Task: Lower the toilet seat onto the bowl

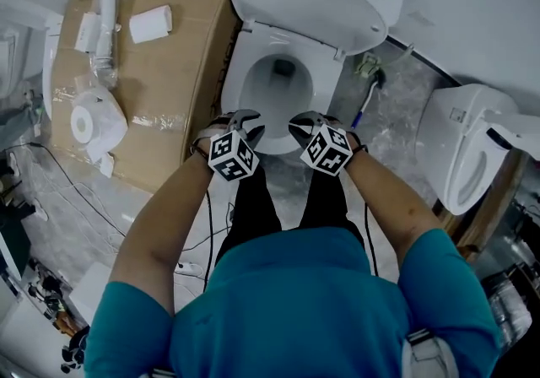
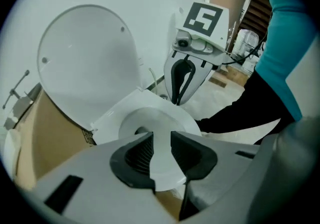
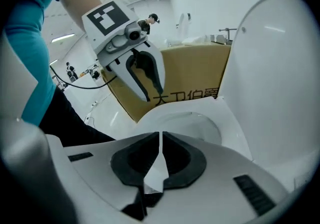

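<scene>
Pretty sure the toilet seat (image 1: 239,85) is already laid flat on the bowl (image 1: 287,88), with only the lid (image 1: 304,1) left upright. The left gripper (image 1: 245,125) is slightly apart and the right gripper (image 1: 305,125) pinched together, the 2 both empty. They're best kept clear, nothing pushed further.
</scene>
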`<state>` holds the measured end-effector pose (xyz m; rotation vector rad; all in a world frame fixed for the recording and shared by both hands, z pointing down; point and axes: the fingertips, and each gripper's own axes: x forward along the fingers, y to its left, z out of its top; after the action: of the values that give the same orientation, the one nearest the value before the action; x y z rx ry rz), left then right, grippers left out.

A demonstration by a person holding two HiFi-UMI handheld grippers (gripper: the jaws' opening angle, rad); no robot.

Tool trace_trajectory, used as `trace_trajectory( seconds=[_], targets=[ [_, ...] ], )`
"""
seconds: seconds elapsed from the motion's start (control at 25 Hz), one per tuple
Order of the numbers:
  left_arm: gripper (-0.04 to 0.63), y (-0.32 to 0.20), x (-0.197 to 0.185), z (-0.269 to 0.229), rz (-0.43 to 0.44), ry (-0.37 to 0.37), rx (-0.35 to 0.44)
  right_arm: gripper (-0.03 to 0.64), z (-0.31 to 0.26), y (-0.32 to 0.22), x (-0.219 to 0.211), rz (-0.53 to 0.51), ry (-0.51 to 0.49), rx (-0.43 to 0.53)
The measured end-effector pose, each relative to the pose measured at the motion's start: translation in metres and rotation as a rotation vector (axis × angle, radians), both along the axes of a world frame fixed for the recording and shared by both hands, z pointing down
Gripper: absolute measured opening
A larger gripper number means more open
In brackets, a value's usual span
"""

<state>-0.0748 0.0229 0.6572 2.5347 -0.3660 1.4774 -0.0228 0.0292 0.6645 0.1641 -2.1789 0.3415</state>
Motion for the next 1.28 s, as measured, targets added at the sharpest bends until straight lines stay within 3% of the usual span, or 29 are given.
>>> trace_trajectory(
  seconds=[0.24,0.52,0.8,1.28],
  targets=[
    [0.006,-0.012,0.008,-0.061,-0.146,0.124,0.015,0.002,-0.054,-0.021,0.008,0.088,-0.042,0.002],
    [0.003,-0.034,0.01,-0.137,-0.383,0.299,-0.029,0.0,-0.118,-0.043,0.024,0.197,-0.148,-0.056],
    [0.003,-0.061,0.016,-0.215,-0.534,0.483,-0.032,-0.002,-0.185,-0.069,0.043,0.31,-0.248,-0.088],
    [0.003,-0.09,0.011,-0.354,-0.611,0.646,0.071,-0.002,-0.33,-0.107,0.07,0.441,-0.407,-0.006]
  ],
)
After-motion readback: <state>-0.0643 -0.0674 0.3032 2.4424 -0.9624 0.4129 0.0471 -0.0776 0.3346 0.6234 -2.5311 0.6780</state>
